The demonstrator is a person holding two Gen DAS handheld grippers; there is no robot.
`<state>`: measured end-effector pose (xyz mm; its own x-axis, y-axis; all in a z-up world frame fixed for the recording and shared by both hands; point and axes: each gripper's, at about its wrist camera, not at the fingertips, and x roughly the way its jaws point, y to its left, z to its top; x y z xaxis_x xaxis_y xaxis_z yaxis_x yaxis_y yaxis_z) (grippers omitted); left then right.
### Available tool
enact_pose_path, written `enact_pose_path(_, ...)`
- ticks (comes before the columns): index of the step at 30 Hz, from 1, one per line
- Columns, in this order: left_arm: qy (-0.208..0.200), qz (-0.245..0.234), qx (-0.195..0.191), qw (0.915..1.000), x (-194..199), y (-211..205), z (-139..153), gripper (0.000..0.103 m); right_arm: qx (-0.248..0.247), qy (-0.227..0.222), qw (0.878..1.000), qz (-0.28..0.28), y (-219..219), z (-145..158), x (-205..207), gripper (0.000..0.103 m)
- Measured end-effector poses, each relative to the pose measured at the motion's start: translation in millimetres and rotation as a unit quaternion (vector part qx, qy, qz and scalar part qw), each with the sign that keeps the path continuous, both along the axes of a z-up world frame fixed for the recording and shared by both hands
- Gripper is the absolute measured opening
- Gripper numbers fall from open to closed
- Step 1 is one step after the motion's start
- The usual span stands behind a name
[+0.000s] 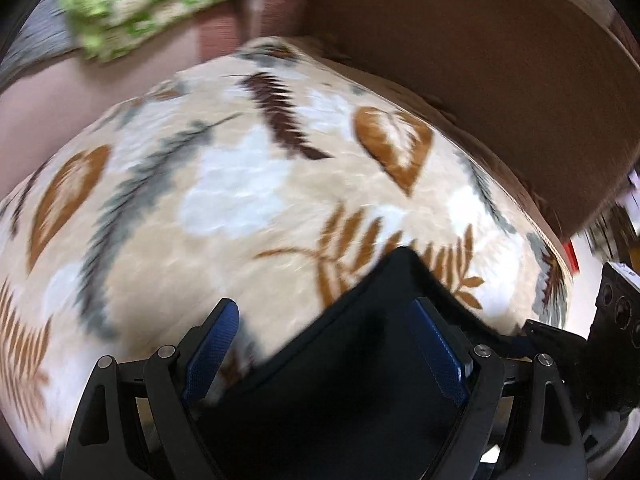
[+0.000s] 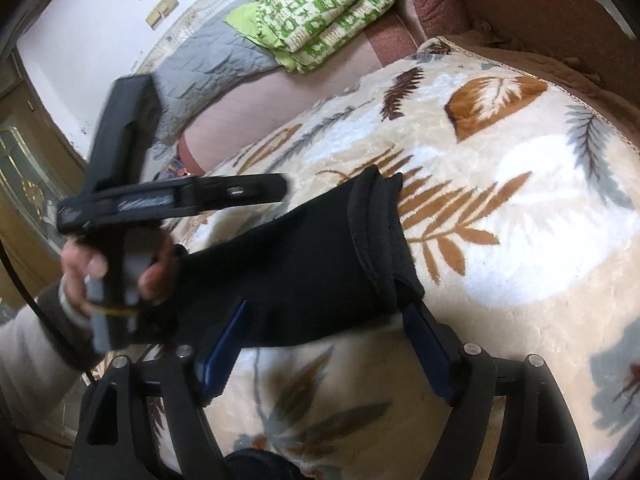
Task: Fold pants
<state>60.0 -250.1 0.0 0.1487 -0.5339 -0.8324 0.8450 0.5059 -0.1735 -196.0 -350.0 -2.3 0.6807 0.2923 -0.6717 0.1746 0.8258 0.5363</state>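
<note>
The black pants (image 2: 320, 264) lie folded into a long, thick bundle on the leaf-print blanket (image 2: 520, 208) that covers the bed. In the right wrist view the bundle runs across, from the person's left hand (image 2: 104, 276) on the left side to a stack of folded ends on the right, just past the middle. So its long way goes left to right, across both tools, not away from them.

The right gripper (image 2: 332, 344) sits at the near edge of the bundle, by the stacked ends. Its blue fingers (image 2: 224, 352) are spread wide. The cloth lies between them, but the pads do not look like they are pressing it. I think it has let go.

The left gripper (image 1: 324, 344) is spread wide too. From its own camera the black cloth fills the gap between its fingers (image 1: 212, 348), with a corner poking far out onto the blanket. It hangs over the left end and pinches nothing. That view is blurry.

Each tool is nearest to its own end of the bundle. The next fold would likely bring one end over the other.
</note>
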Motion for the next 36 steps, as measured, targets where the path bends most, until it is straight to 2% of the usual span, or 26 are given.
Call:
enact_pose_path(4, -0.006, -0.038, 0.02, 0.9991, 5, -34, -13, 0.088, -0.005, -0.015, 1.0, 0.007, 2, -2, 2, 0.083)
enact_pose_path(7, 0.013, -0.056, 0.029, 0.9979, 8, -53, -27, 0.085, -0.009, -0.026, 1.0, 0.008, 2, -4, 6, 0.083)
enact_pose_path(9, 0.006, -0.06, 0.032, 0.9976, 6, -59, -34, 0.079, -0.01, -0.029, 1.0, 0.004, 2, -5, 9, 0.083)
enact_pose_path(10, -0.001, -0.062, 0.02, 0.9979, 6, -60, -36, 0.077, -0.009, -0.029, 1.0, 0.001, 2, -6, 13, 0.083)
enact_pose_path(12, 0.0, -0.064, 0.011, 0.9979, 5, -61, -37, 0.069, -0.017, -0.029, 0.999, -0.005, 3, -8, 19, 0.078)
enact_pose_path(13, 0.006, -0.061, 0.004, 0.9981, 7, -60, -38, 0.066, -0.025, -0.025, 0.999, -0.008, 3, -9, 22, 0.059)
enact_pose_path(14, 0.01, -0.058, 0.0, 0.9983, 7, -57, -36, 0.059, -0.03, -0.013, 0.999, -0.014, 1, -13, 26, 0.028)
enact_pose_path(15, 0.017, -0.053, -0.002, 0.9985, 9, -54, -35, 0.052, -0.017, -0.007, 1.0, -0.023, -4, -16, 27, 0.02)
enact_pose_path(17, 0.026, -0.041, -0.003, 0.9988, 14, -46, -26, 0.048, 0.038, -0.008, 0.999, -0.038, -16, -17, 25, 0.011)
enact_pose_path(18, 0.023, -0.029, -0.009, 0.9993, 16, -38, -18, 0.047, 0.047, -0.009, 0.998, -0.038, -17, -14, 24, 0.01)
enact_pose_path(22, 0.035, 0.026, -0.044, 0.9981, 28, 9, 23, 0.049, 0.022, -0.038, 0.999, -0.018, -6, 21, 25, 0.01)
enact_pose_path(24, 0.043, 0.061, -0.055, 0.9957, 32, 43, 44, 0.06, 0.017, -0.06, 0.998, -0.001, 4, 42, 28, 0.01)
enact_pose_path(29, 0.026, 0.136, -0.074, 0.9876, 27, 142, 90, 0.071, 0.002, -0.095, 0.994, 0.062, 48, 85, 50, 0.01)
enact_pose_path(33, 0.028, 0.191, -0.075, 0.9783, 13, 214, 103, 0.074, 0.002, -0.095, 0.988, 0.119, 99, 90, 78, 0.01)
enact_pose_path(36, 0.031, 0.222, -0.079, 0.9713, 1, 252, 101, 0.075, 0.014, -0.075, 0.984, 0.16, 141, 73, 101, 0.01)
